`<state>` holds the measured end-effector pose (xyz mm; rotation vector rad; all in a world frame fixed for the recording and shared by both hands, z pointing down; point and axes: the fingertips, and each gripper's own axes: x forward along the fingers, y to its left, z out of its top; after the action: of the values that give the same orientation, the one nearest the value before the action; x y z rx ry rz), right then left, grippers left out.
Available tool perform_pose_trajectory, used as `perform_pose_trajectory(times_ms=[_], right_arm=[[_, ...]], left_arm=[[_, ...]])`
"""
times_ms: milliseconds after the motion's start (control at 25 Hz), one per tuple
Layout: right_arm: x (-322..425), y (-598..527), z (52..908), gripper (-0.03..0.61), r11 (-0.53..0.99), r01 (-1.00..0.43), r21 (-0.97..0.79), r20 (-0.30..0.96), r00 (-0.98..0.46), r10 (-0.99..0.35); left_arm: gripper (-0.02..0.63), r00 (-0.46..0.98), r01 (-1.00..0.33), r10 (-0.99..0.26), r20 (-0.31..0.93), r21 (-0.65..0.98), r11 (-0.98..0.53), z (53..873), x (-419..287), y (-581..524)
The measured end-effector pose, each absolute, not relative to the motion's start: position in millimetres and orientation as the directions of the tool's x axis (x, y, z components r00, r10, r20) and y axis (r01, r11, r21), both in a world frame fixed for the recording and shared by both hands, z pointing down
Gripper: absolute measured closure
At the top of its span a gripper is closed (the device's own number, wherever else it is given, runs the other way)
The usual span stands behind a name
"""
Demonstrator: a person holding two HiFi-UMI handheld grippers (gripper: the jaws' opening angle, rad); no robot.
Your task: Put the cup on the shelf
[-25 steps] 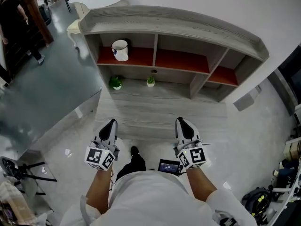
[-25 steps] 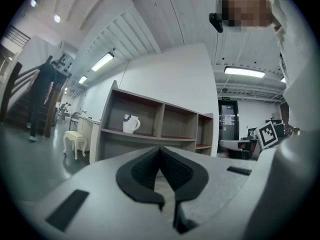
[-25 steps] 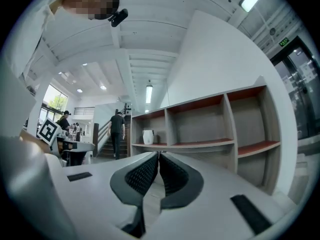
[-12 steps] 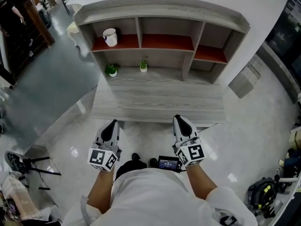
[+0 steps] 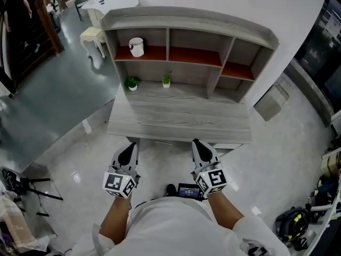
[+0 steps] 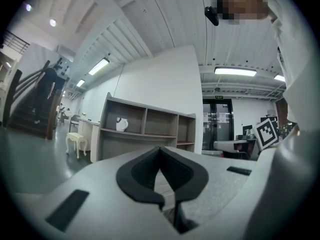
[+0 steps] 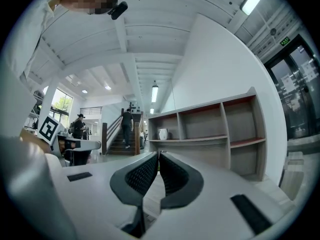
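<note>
Grey wood shelf unit (image 5: 187, 20) with red boards: three compartments, and exactly one white cup (image 5: 136, 47), sitting in the left compartment on the red board. It's well away from both grippers. Two little green plants are on the bench (image 5: 181, 119) near its back edge, one (image 5: 131, 82) toward the back-left corner and the other (image 5: 167, 80) just right of it. Two grippers hang in front of the bench's front edge: the left gripper (image 5: 128, 146) is pinched closed on nothing and the right gripper (image 5: 197, 143) is the same, pads pressed together and empty. Only the head view shows the plants; in both gripper views the closed jaws block the bench top. The right gripper view catches a person (image 7: 126, 126) on a staircase, and the left gripper view gets a white stool (image 6: 75, 140) left of the shelf.
</note>
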<state>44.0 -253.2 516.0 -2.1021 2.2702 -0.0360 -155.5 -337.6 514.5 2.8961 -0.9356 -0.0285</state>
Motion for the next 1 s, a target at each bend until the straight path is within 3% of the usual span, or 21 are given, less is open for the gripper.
perform_pose_trajectory(times_ms=[520,1000], right_arm=[[-62,-225,513,0.541,0.097,-0.995,-0.038,0.001,-0.098,-0.995],[-66,-196,504,0.541,0.185,-0.983,-0.006,-0.013,-0.185,-0.983]], left_arm=[[0.606,0.794,-0.6,-0.608,-0.008,0.148,-0.786,519,-258,-307],[0.606,0.784,-0.615,-0.621,-0.013,0.12,-0.779,507,-262,-264]])
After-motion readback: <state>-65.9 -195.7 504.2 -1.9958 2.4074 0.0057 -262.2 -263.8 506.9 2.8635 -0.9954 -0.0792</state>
